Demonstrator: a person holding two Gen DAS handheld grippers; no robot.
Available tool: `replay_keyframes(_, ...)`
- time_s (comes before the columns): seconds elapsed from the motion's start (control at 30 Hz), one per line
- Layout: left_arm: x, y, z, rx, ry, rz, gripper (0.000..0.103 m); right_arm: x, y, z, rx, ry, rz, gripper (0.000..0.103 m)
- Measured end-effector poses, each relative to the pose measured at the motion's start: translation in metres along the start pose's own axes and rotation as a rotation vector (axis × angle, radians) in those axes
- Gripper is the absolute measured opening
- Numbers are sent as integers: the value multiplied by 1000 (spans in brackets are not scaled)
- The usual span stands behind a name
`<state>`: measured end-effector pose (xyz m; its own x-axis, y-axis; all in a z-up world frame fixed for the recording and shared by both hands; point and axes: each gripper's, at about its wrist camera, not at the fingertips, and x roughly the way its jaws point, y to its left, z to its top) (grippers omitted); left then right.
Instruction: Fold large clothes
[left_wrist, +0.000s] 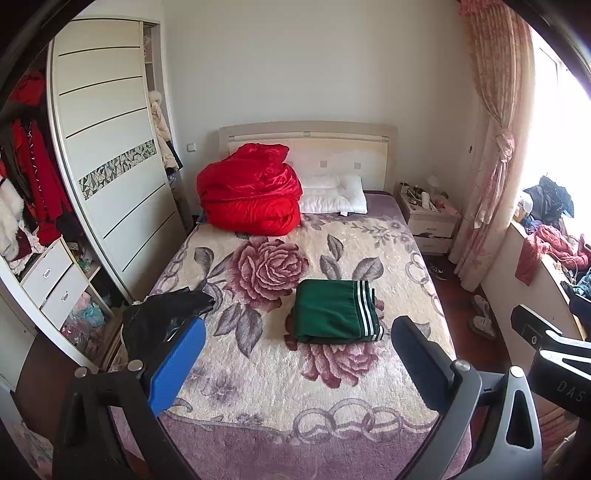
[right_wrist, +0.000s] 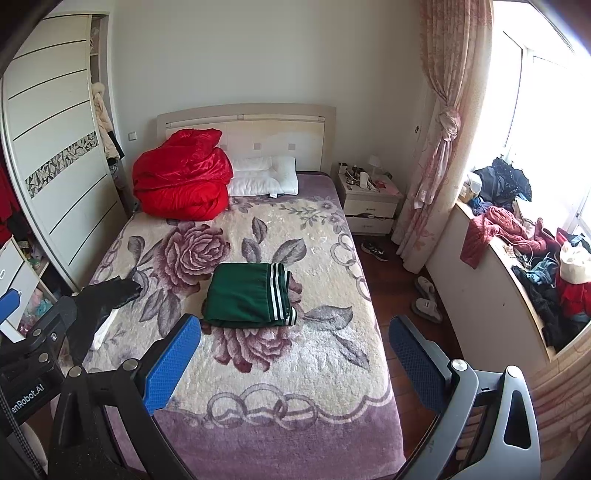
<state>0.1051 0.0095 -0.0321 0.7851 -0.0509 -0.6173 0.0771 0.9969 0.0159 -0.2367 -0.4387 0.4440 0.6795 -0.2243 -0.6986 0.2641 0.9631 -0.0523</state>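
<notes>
A green garment with white stripes (left_wrist: 336, 314) lies folded in a neat rectangle on the middle of the bed (left_wrist: 280, 398); it also shows in the right wrist view (right_wrist: 249, 295). A black garment (left_wrist: 166, 314) lies loose at the bed's left edge, also in the right wrist view (right_wrist: 103, 299). My left gripper (left_wrist: 295, 354) is open and empty, raised above the bed's foot, short of the green garment. My right gripper (right_wrist: 295, 354) is open and empty, to the right of the left one, also above the bed's foot.
A red quilt (left_wrist: 251, 195) and a white pillow (left_wrist: 332, 197) lie at the headboard. An open wardrobe (left_wrist: 99, 177) stands left. A nightstand (right_wrist: 369, 203), curtain (right_wrist: 439, 147), slippers (right_wrist: 426, 299) on the floor and a clothes-covered window ledge (right_wrist: 517, 258) are right.
</notes>
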Motion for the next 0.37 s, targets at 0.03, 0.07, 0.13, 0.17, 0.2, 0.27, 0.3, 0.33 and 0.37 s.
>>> replay_keyframes(0.03,0,0,0,1,-1,0,103,0,1,1,-1,-1,1,103)
replay_keyframes(0.07,0,0,0,0,-1,0,103,0,2,2,-2,-1,2,103)
replay_keyframes(0.13,0,0,0,-1,-1,1,103,0,4,3,-3,-2,3,103)
replay_keyframes(0.17,0,0,0,-2,-2,-1,103,0,5,5,-4,-3,2,103)
replay_keyframes(0.2,0,0,0,-1,-3,2,103,-1,4,3,-3,-2,2,103)
replay_keyframes(0.27,-1,0,0,0,-6,8,103,0,5,4,-2,-2,3,103)
replay_keyframes(0.3,-1,0,0,-1,-6,10,103,-1,7,4,-4,-3,3,103)
replay_keyframes(0.33,-1,0,1,-2,-6,6,103,-1,7,6,-5,-4,4,103)
replay_keyframes(0.37,-1,0,1,-4,-4,6,103,-1,7,5,-3,-4,3,103)
